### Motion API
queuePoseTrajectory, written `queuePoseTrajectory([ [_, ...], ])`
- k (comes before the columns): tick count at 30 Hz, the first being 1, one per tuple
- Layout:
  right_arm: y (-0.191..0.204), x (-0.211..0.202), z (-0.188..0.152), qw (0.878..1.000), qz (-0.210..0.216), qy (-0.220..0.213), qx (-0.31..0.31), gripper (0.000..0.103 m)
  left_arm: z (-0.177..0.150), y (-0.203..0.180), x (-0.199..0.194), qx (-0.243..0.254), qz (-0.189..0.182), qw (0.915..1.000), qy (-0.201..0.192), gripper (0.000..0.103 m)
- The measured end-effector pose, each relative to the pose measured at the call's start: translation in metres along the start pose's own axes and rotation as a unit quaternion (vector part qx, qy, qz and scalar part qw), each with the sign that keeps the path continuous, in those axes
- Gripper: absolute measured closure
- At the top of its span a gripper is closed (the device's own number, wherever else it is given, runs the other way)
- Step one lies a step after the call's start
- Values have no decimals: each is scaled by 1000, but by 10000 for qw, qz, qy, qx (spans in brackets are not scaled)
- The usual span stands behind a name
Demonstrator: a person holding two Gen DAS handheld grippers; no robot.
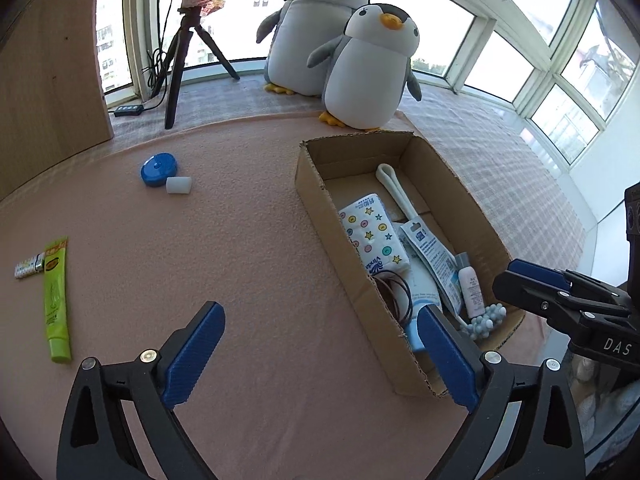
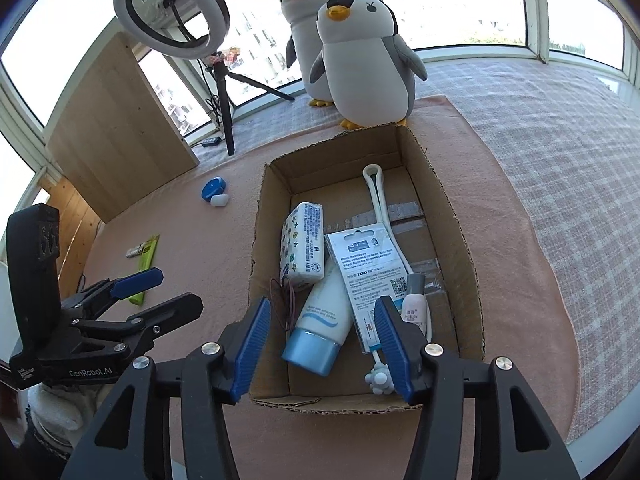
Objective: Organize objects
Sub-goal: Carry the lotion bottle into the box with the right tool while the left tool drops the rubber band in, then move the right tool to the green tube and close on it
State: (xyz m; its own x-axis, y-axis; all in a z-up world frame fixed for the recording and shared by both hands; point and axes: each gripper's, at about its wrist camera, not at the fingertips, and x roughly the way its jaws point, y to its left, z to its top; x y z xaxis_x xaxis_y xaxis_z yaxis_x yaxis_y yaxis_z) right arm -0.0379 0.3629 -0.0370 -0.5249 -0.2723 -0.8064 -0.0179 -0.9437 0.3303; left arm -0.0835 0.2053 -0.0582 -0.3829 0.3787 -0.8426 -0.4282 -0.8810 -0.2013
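An open cardboard box (image 1: 316, 188) (image 2: 460, 240) sits on the pink mat. In it lie a tissue pack (image 2: 304, 248), a white tube with a blue cap (image 2: 320, 320), a printed packet (image 2: 368, 268), a small pink bottle (image 2: 414, 308), a long white massager (image 2: 380, 208) and brown hair ties (image 2: 282, 300). My right gripper (image 2: 322, 346) hangs open and empty over the box's near end. Left of the box, my left gripper (image 1: 320, 356) is open and empty above the mat. On the mat lie a green tube (image 1: 56, 300), a small patterned stick (image 1: 28, 268), a blue round case (image 1: 158, 168) and a white cap (image 1: 179, 185).
Two plush penguins (image 1: 360, 68) stand just behind the box. A ring light on a tripod (image 2: 172, 16) and a wooden panel (image 1: 48, 72) are at the back left. Windows curve around the back, and a checked cloth (image 2: 560, 160) lies to the right of the mat.
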Motion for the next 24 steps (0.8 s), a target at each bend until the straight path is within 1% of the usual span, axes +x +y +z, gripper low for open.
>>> queuePoseTrajectory([
  [3, 11, 3, -1, 10000, 22, 44, -67, 47, -9, 21, -7, -194, 142, 9997, 27, 0],
  [5, 19, 6, -2, 9999, 29, 87, -130, 46, -15, 38, -12, -378, 191, 9991, 32, 0],
  [8, 33, 12, -3, 9996, 89, 177, -209, 39, -24, 62, -20, -545, 298, 9981, 48, 0],
  [10, 44, 17, -4, 9993, 100, 232, -292, 39, -30, 77, -26, -630, 438, 9971, 15, 0],
  [16, 76, 33, -8, 9978, 221, 391, -478, 39, -46, 123, -47, -978, 616, 9932, -101, 0],
  [19, 87, 45, -10, 9972, 401, 491, -385, 39, -53, 144, -57, -1116, 653, 9915, -123, 0],
  [21, 96, 50, -10, 9972, 445, 495, -349, 39, -58, 157, -62, -1205, 685, 9902, -152, 0],
  [24, 110, 57, -11, 9971, 479, 471, -361, 39, -65, 177, -70, -1346, 638, 9887, -172, 0],
])
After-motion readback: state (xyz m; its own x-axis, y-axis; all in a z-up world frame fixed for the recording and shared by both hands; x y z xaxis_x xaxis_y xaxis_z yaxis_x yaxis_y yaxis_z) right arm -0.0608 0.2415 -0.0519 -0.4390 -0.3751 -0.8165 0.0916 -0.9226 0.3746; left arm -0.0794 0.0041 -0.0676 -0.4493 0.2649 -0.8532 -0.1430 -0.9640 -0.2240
